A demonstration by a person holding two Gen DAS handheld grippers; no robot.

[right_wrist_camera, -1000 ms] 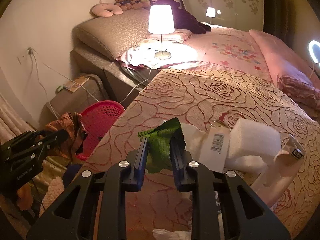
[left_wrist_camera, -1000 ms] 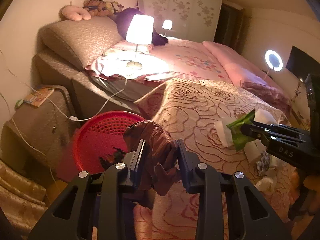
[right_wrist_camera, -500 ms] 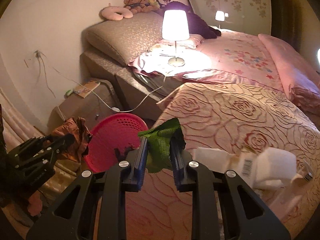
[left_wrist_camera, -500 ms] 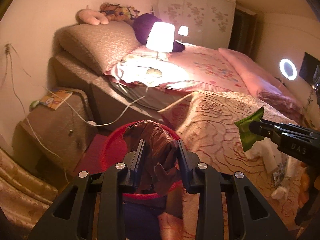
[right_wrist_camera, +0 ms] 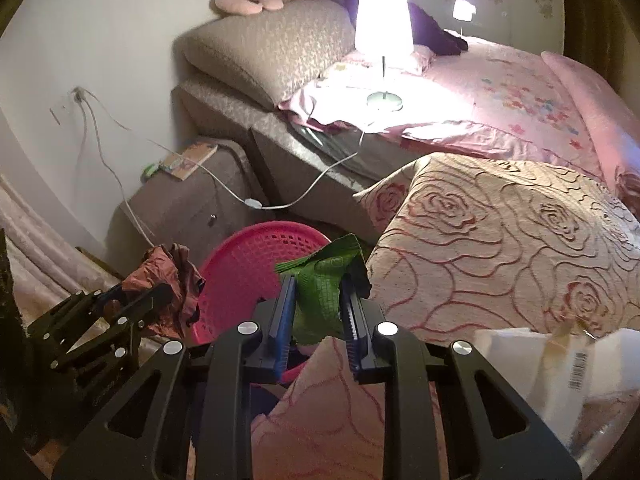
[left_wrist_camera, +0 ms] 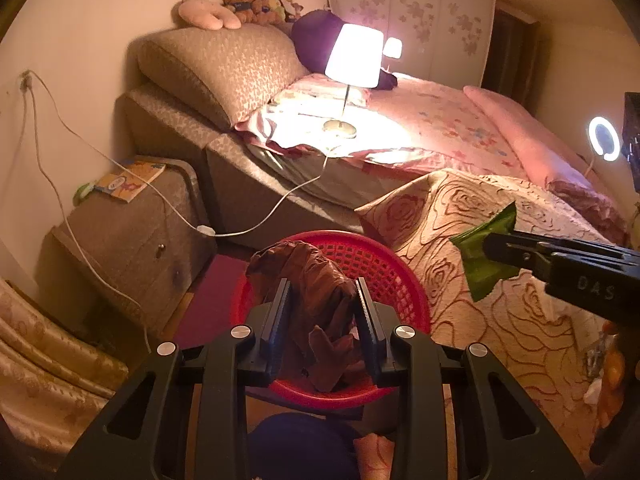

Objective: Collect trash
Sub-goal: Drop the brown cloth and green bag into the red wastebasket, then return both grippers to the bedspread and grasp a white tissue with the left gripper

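A home bedroom is shown by a made bed [left_wrist_camera: 460, 136], pillow [left_wrist_camera: 224, 68], lit lamp [left_wrist_camera: 354, 56] and nightstand [left_wrist_camera: 136, 232].

The left gripper [left_wrist_camera: 322, 312] points steeply downward over the red basket [left_wrist_camera: 384, 268], its two black jaws clamped from either side on a crumpled brown wrapper [left_wrist_camera: 316, 280] that bulges up between the pads. The right gripper [right_wrist_camera: 318, 304] also tilts downward, at the basket's bed-side edge, with its blue-padded jaws pinched tight on a green wrapper [right_wrist_camera: 324, 280]. Seen from the left wrist camera, the right gripper reaches in from the right of the basket, fingers level and narrow. No hand or sleeve shows.
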